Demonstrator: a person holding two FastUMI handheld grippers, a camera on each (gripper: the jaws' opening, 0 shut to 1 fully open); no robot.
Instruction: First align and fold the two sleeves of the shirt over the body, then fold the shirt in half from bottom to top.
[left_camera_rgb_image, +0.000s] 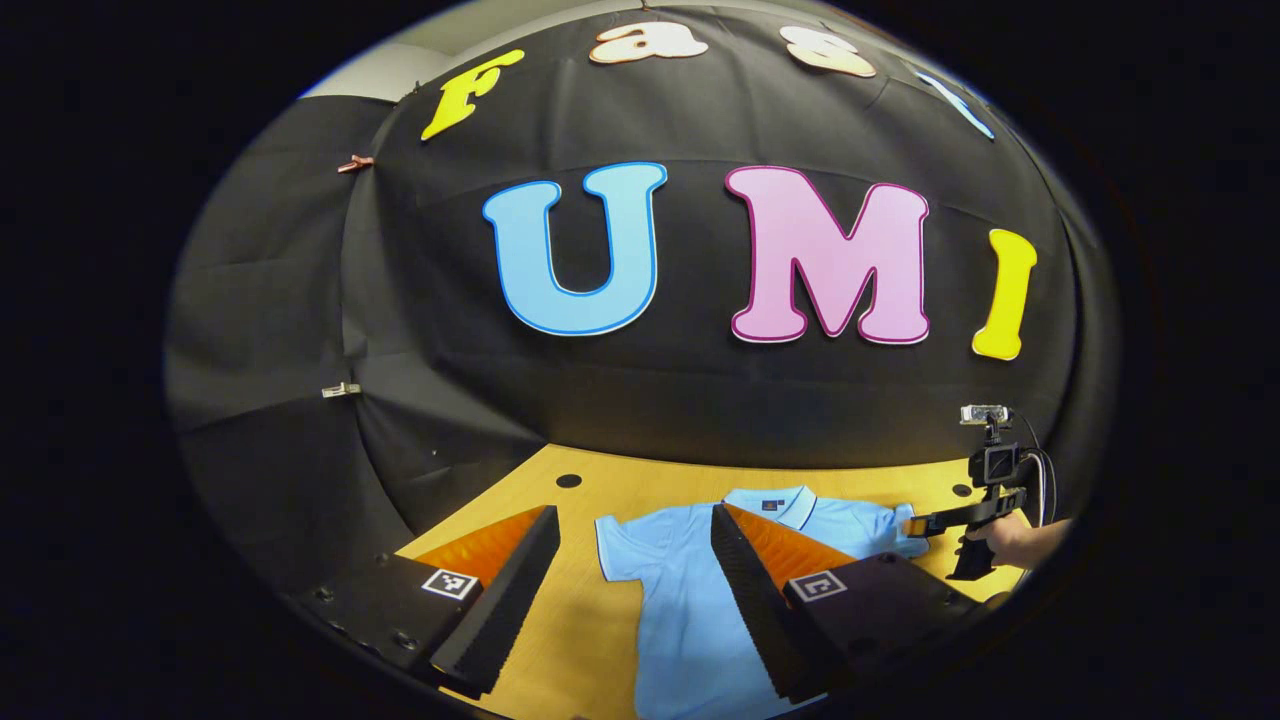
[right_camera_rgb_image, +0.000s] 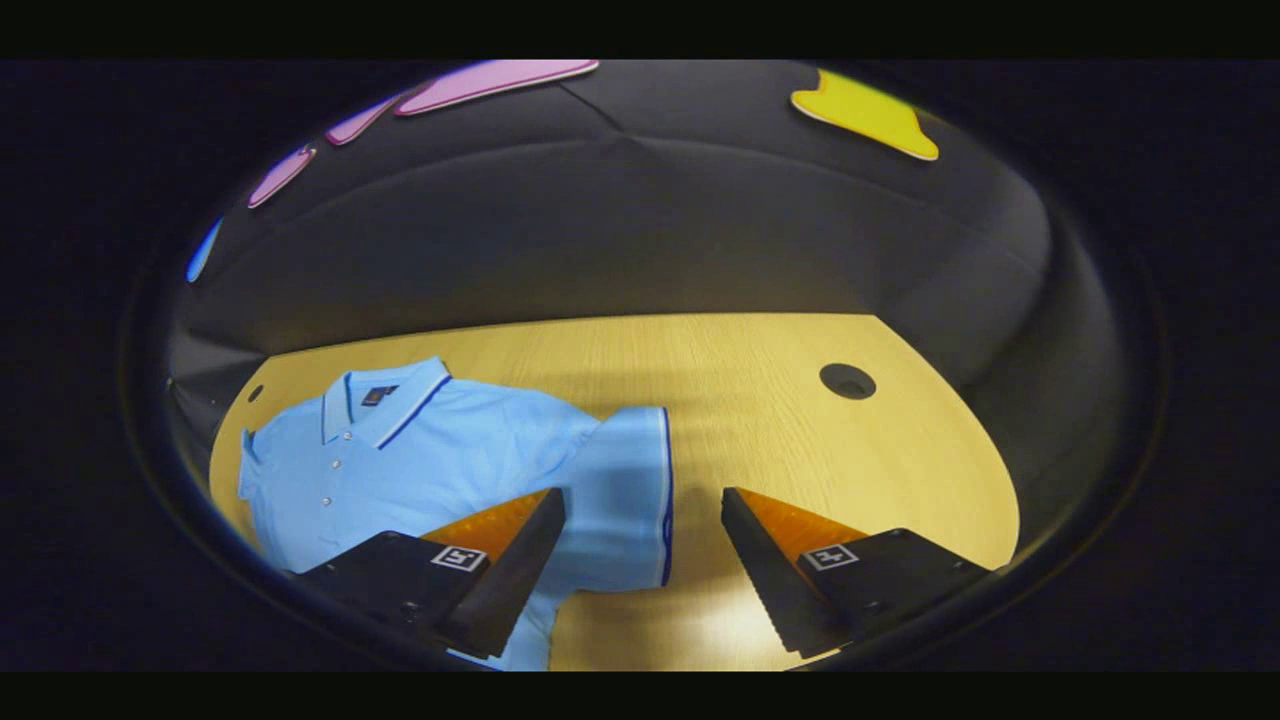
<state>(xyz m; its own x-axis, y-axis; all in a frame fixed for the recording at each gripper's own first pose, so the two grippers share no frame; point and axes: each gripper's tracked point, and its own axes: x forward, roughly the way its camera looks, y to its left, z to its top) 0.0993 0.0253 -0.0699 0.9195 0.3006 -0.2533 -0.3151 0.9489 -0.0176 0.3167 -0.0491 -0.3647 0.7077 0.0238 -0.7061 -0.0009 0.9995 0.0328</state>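
On a wooden table (right_camera_rgb_image: 780, 400) with cable holes (right_camera_rgb_image: 847, 381), a blue polo shirt (right_camera_rgb_image: 440, 450) lies flat, collar (right_camera_rgb_image: 385, 398) toward the booth wall. Left gripper (left_camera_rgb_image: 635, 560) and right gripper (right_camera_rgb_image: 643, 545) both hover open.

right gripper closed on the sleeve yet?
No. In the right gripper view the right gripper is open, its fingers apart astride the edge of the shirt sleeve.

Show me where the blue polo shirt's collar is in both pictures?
Left gripper view: the polo shirt's collar sits low, right of centre, just above the right finger.
Right gripper view: the collar sits left of centre, above the left finger.
Shared landmark: the wooden table.
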